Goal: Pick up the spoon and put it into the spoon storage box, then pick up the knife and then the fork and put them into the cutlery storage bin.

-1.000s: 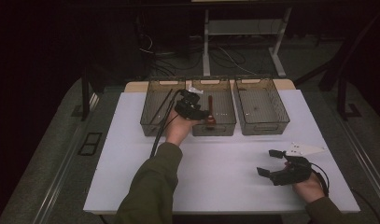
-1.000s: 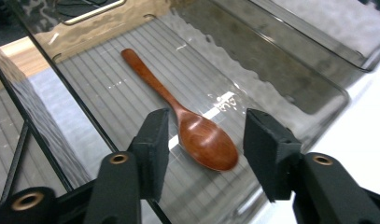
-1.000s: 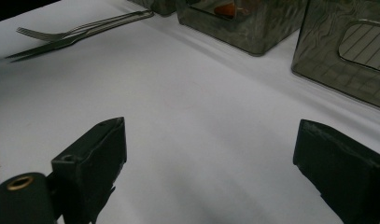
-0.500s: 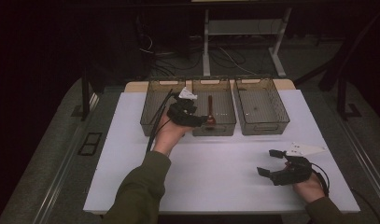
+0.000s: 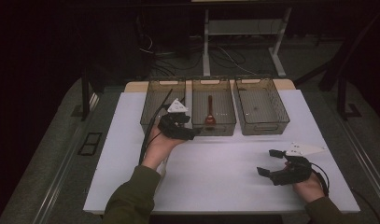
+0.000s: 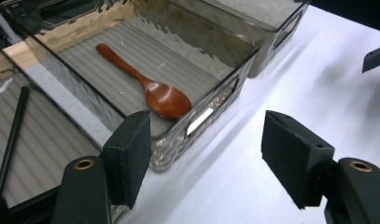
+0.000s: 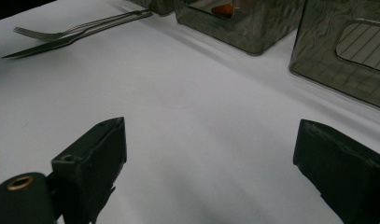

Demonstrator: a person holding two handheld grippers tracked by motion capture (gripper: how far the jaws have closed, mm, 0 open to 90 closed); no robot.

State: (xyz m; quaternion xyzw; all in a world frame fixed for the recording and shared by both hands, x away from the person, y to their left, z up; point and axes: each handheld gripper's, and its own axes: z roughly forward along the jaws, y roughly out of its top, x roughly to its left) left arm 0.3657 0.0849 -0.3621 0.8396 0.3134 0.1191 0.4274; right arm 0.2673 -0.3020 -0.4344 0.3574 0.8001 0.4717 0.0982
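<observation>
The left gripper (image 5: 190, 133) hovers with its black jaws spread wide and empty, just in front of the near wall of the middle smoky transparent plastic bin (image 5: 222, 129); in the left gripper view one jaw overlaps that bin's near corner and the other hangs over the bare white tabletop (image 6: 290, 84). Inside that middle bin lies the reddish-brown wooden spoon (image 6: 148, 86), flat on the ribbed floor, its bowl towards the near wall and its handle pointing away. The left bin (image 5: 152, 105) beside it holds a thin black stick (image 6: 10, 135). The right bin (image 5: 281, 114) stands just beside the middle one. Well apart, at the near right of the table, the right gripper (image 5: 270, 162) rests low over the white surface, jaws likewise wide apart with nothing between them. A metal fork (image 7: 80, 25) and a dark knife (image 7: 52, 44) lie side by side on the tabletop in the right gripper view.
</observation>
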